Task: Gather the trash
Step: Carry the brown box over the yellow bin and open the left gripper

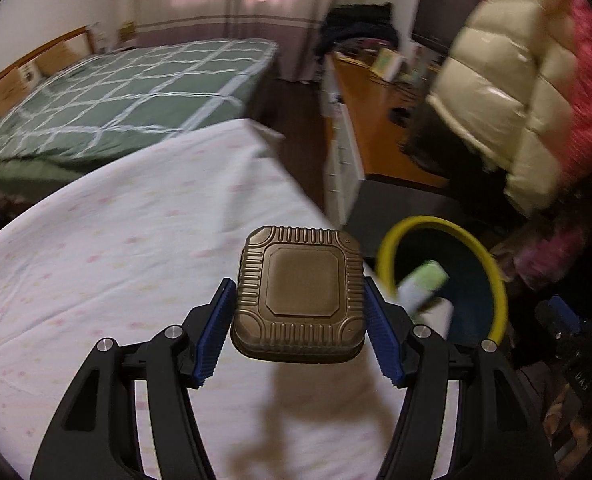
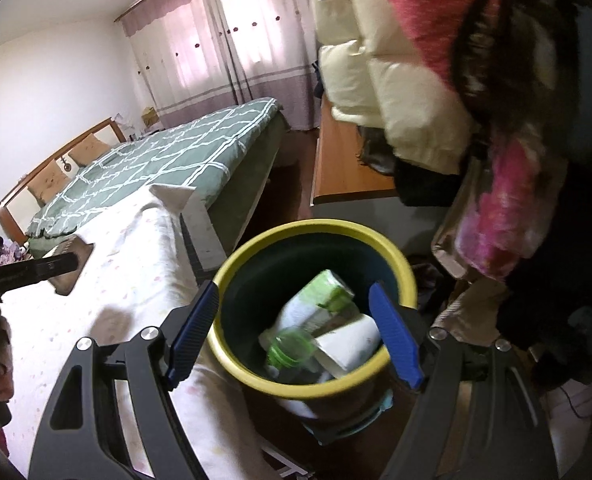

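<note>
Above the white sheet, left of the bin (image 1: 492, 264), the left tongs (image 1: 298, 312) clamp a brown ribbed tray (image 1: 298, 294). Over the bin (image 2: 392, 252), the right tongs (image 2: 294, 330) gape empty above a green carton (image 2: 322, 294), bottle (image 2: 290, 350) and paper cup (image 2: 350, 346).

We are finding no readable text; the green carton (image 2: 321, 300) ahead of our right claw is showing only blurred print.

Ribbed matt brown plastic container (image 1: 299, 294), glossy yellow-rimmed plastic bin (image 2: 314, 386), soft cotton sheet (image 1: 116, 248).
</note>
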Available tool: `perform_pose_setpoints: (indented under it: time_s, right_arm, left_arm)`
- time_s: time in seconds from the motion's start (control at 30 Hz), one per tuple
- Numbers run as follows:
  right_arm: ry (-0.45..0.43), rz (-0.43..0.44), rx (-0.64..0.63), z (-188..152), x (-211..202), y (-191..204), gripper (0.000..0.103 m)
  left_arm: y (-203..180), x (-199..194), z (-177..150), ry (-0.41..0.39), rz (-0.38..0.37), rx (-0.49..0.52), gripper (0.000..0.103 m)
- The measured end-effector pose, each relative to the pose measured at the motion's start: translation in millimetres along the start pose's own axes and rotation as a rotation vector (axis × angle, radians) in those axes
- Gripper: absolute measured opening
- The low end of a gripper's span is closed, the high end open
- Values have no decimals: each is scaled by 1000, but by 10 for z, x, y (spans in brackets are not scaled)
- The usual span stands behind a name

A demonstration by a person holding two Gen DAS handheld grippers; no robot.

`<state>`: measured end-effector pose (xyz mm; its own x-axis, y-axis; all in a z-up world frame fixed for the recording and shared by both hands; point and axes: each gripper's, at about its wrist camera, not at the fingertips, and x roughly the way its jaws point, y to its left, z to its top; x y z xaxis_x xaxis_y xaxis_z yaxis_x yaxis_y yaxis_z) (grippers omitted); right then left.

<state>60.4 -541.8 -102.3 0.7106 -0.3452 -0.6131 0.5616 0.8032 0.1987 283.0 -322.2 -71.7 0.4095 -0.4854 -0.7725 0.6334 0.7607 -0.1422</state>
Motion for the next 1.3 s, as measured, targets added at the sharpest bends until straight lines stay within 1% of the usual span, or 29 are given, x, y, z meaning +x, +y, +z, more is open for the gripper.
perform_pose_setpoints:
  time_s: [0.1,0.27,0.47,0.6,0.73,0.83,0.93,0.97,1.07,1.13,1.23,1.3]
  right_arm:
    - [-4,-13,6,-44,-86,-172,74]
    - [-11,-33,40,-117,-194,-438,74]
    - [-11,-40,77,-172,-288,-714,75]
    - [-6,-38,91,-191,-303,-832,75]
    - [-6,-36,109,-203,-305,-900,75]
    - [-6,-34,122,-214,-309,-950,75]
    - [-8,-36,123,-222,-323,-969,76]
    - [-8,-36,123,-222,-327,-970,76]
    - [-8,-34,122,-227,-337,-975,76]
    - [-10,-31,119,-227,-353,-957,77]
    - [-15,-26,113,-231,-391,-921,77]
    - [-18,-22,109,-230,-417,-896,79]
  left_arm:
    - [-416,143,25,26,-37,37,62]
    - [-960,476,62,82,-86,81,62]
    - [-1479,805,29,139,-103,130,62]
    - [-1717,980,-2,176,-110,144,62]
    - [-1870,1115,-3,200,-110,158,63]
    - [-1985,1207,4,207,-100,167,63]
    - [-2020,1254,10,203,-91,161,64]
    - [-2020,1266,17,202,-85,157,70]
    - [-1964,1246,42,186,-70,142,80]
    - [-1919,1204,43,178,-62,140,85]
    - [-1846,1079,27,163,-61,135,88]
    - [-1788,904,-17,128,-49,146,93]
